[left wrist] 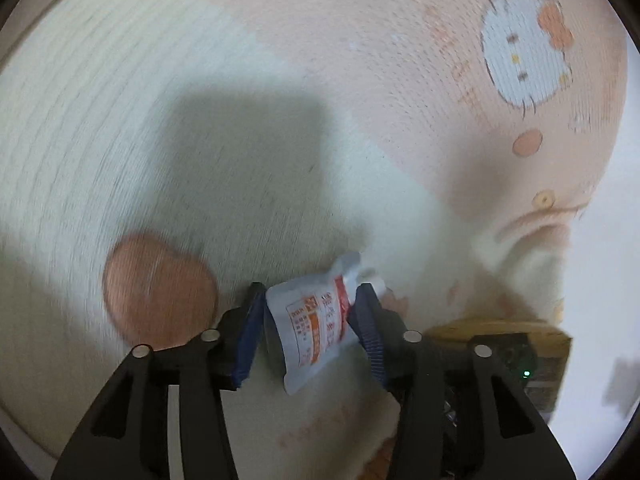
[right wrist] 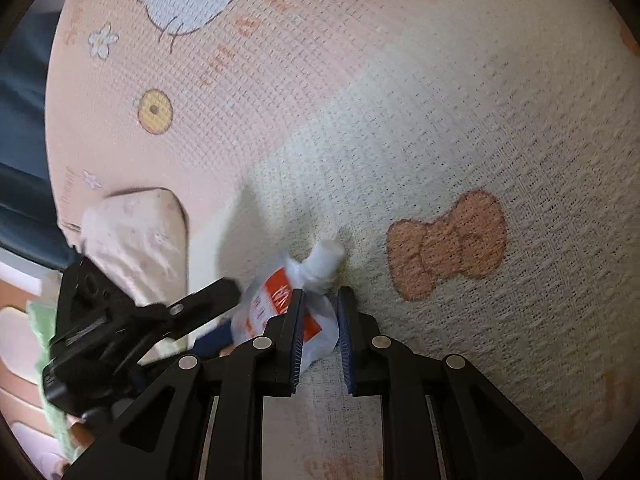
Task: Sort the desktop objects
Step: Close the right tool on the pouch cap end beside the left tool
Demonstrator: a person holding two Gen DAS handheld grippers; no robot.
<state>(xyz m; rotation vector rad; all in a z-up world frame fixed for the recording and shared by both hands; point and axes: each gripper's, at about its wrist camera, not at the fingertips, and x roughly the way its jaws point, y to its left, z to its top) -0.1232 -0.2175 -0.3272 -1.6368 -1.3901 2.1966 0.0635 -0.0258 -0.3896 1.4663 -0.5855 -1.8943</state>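
A woven cloth (right wrist: 460, 128) covers the worktop, cream in one part and pale pink in the other, the two colours meeting along a slanting line. It is printed with a white cartoon cat face (left wrist: 524, 56) wearing an orange bow, a larger orange bow (right wrist: 448, 240), a yellow ring (right wrist: 155, 111) and small white flowers (right wrist: 103, 40). A blocky dark shadow (left wrist: 248, 152) lies across the cream part. Beyond the cloth's left edge in the right wrist view sits something dark blue (right wrist: 24, 128).
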